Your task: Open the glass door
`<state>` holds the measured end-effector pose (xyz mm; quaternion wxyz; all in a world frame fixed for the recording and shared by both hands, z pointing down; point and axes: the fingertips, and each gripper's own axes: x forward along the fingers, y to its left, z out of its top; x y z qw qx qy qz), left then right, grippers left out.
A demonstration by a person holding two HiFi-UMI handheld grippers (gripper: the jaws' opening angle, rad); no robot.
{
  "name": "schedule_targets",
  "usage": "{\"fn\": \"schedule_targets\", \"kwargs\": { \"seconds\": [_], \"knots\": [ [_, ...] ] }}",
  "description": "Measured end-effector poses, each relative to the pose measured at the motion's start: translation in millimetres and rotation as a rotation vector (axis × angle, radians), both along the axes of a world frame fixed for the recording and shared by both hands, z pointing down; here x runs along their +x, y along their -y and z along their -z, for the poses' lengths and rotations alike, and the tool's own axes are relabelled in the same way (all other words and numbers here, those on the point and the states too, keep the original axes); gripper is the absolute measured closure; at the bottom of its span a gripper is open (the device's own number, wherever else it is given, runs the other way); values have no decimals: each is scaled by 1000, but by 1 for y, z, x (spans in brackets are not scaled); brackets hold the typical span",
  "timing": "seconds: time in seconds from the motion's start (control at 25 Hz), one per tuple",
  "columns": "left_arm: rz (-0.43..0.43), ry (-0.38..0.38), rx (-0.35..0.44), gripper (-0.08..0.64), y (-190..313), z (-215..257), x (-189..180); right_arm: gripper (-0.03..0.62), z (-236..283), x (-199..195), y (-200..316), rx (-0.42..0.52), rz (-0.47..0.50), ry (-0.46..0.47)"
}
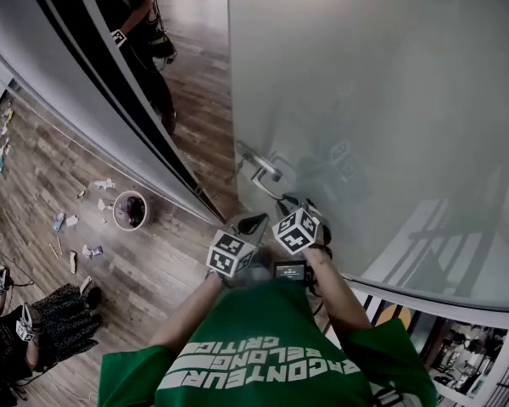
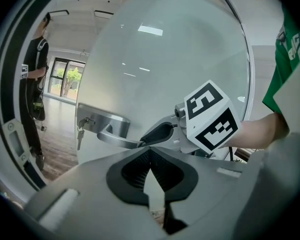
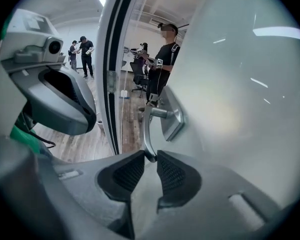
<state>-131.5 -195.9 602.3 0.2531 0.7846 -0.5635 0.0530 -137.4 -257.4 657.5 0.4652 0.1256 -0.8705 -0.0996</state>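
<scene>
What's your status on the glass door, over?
Right gripper shut on the tip of the door handle. Left gripper shut, empty. Glass door ajar. Person standing beyond the gap, over.

The tip of the metal lever handle (image 3: 149, 134) on the frosted glass door (image 3: 240, 109) is pinched between the jaws of the right gripper (image 3: 151, 158); the left gripper (image 3: 60, 101) is seen alongside.

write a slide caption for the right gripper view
Right gripper with jaws closed on the tip of the handle of the glass door.
</scene>
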Motion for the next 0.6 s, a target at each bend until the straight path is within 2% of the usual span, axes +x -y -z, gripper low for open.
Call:
{"fn": "schedule_targets", "kwargs": {
  "seconds": [0.12, 0.36, 0.6],
  "knots": [
    [22, 18, -5, 543, 23, -9, -5, 523, -8, -5, 23, -13, -14, -1],
    [44, 24, 11, 543, 20, -3, -2, 523, -3, -5, 30, 9, -51, 2],
    [46, 10, -6, 543, 42, 5, 13, 523, -1, -3, 68, 16, -86, 6]
  ]
}}
